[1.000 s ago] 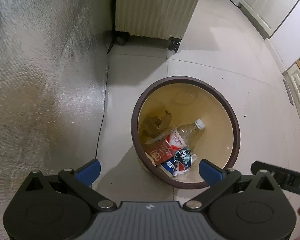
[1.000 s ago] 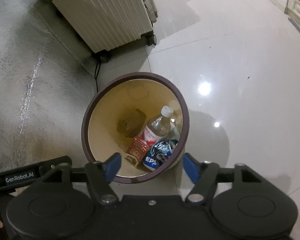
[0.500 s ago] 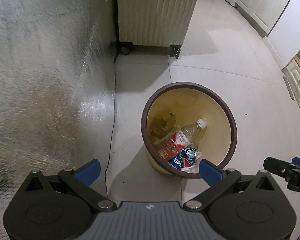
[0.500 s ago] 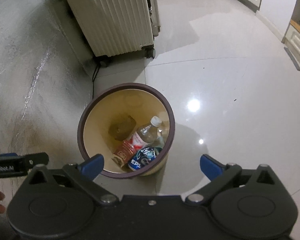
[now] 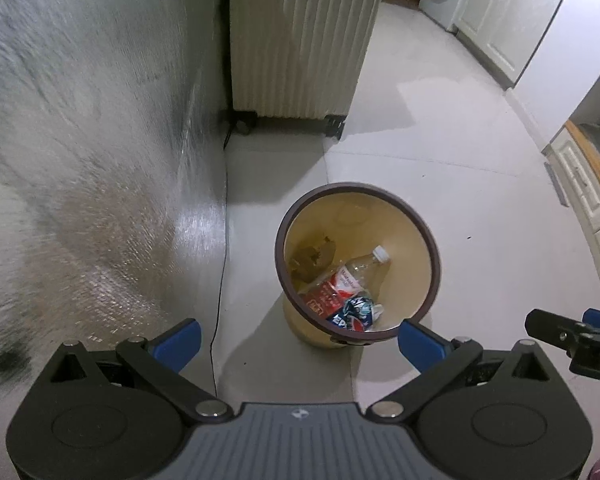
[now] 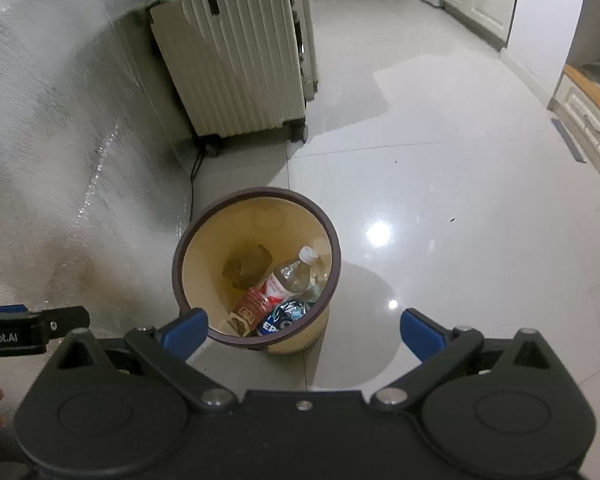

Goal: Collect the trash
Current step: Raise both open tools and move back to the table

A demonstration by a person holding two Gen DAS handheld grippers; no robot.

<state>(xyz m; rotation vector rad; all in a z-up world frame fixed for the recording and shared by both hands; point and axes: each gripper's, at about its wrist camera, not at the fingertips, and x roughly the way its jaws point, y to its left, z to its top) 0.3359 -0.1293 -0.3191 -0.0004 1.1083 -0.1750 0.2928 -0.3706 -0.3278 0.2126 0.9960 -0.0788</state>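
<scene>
On the left I see a silvery wall with a thin cable running down along its foot. My left gripper hangs above the floor with its jaws spread wide and nothing between them. Beyond it stands the bin, upright on the tiles, close to the wall but not touching it. The trash sits at the bottom: a clear bottle lying aslant, a red carton against it, a crushed can nearest me and a brown crumpled wad behind. I judge that everything in sight is already collected, which is why both tools are empty and high.

My right gripper is likewise at full spread, empty, looking down into the bin from the other side. A ribbed suitcase stands behind the bin by the wall; the floor to the right is bare and glossy, with cabinets at the far edge. Nothing blocks either tool, though they sit near one another.
</scene>
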